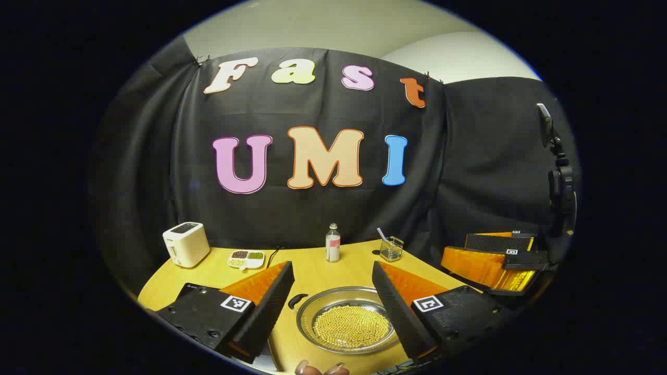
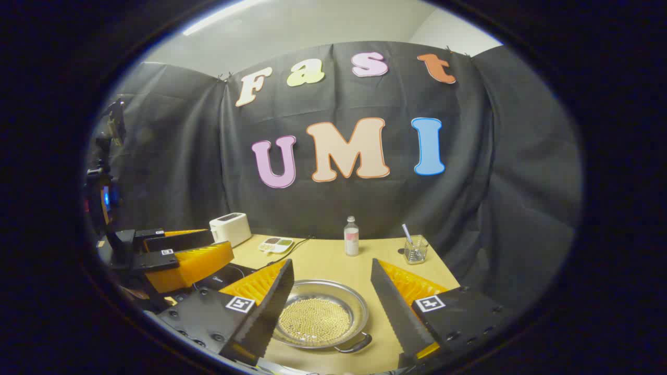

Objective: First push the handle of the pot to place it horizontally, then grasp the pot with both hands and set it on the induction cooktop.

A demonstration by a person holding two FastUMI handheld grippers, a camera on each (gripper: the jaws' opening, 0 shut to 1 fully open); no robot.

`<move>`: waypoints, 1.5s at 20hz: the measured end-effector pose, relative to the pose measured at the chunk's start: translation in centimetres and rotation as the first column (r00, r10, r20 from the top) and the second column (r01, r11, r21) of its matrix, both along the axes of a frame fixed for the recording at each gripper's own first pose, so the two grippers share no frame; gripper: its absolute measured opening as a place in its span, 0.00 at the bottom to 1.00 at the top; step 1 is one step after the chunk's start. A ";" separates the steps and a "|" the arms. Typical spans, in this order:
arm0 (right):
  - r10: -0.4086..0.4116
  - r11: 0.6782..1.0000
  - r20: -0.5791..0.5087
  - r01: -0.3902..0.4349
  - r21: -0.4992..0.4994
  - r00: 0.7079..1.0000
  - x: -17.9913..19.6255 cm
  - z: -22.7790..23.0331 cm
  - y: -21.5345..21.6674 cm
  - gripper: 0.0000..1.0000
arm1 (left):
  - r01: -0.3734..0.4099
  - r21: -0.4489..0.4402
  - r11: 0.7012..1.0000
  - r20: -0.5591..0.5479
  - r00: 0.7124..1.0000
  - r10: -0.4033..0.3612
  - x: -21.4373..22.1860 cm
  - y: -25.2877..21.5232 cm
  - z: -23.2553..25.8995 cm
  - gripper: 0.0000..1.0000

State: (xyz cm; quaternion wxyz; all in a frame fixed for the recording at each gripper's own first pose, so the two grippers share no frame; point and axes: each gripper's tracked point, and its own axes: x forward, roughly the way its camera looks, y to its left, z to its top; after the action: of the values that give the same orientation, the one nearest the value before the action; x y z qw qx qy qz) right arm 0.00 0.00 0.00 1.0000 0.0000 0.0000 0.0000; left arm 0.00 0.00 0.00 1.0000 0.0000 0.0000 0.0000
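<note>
Steel pot (image 1: pixel 348 319) betw left gripper (image 1: pixel 331 312) fingers, spread wide.

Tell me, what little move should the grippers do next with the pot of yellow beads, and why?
Probably bring the left gripper down to the black handle and nudge it sideways. Both grippers hang open above the table, touching nothing. The steel pot sits beside the induction cooktop, not on it, and its handles look slanted, so pushing comes before lifting.
</note>
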 end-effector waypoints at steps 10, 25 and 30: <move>-0.008 1.000 -0.011 0.007 -0.030 1.000 -0.2 -0.6 -0.5 0.95 | 0.002 -0.005 1.000 -0.024 1.000 -0.002 0.4 -0.5 -0.1 0.97; -0.025 1.000 -0.050 0.025 -0.003 0.998 -0.2 -1.7 -0.9 0.94 | -0.011 -0.020 1.000 -0.039 0.999 0.010 -0.2 -0.2 -0.7 0.95; -0.036 0.999 -0.053 0.036 -0.006 0.998 -0.3 -1.7 -1.0 0.80 | -0.005 -0.025 1.000 -0.048 0.999 0.004 -0.5 -0.1 -1.0 0.97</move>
State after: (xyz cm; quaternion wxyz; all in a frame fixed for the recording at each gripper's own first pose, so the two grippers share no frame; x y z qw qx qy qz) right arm -0.29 -1.01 -1.70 0.9995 -0.0024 0.0264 -0.0179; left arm -0.47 -0.14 -0.99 0.9996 -0.0126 0.0238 0.0021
